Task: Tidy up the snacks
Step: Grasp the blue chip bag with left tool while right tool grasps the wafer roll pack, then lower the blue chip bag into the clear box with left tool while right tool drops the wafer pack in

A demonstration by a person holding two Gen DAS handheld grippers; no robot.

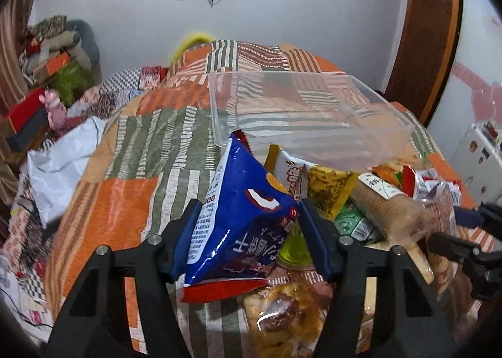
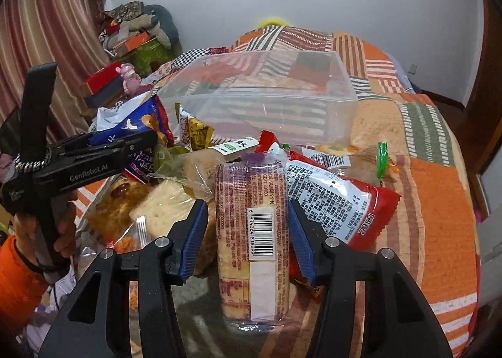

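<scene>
Left wrist view: the left gripper [image 1: 248, 232] has its blue pads pressed on a blue chip bag [image 1: 241, 217], which stands tilted at the near edge of the snack pile [image 1: 360, 201] on the patchwork bedspread [image 1: 125, 170]. A clear plastic bin [image 1: 301, 116] lies just behind the pile, partly resting on it.

Right wrist view: the right gripper [image 2: 248, 239] has a long cracker pack [image 2: 254, 232] between its pads; I cannot tell whether they press it. A red bag [image 2: 345, 201] touches the pack's right side, bread packets [image 2: 163, 207] crowd the left, and the bin [image 2: 260, 101] lies beyond.

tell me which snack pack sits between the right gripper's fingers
The long clear-wrapped biscuit pack with the barcode label; the red bag lies beside it, outside the fingers.
</scene>
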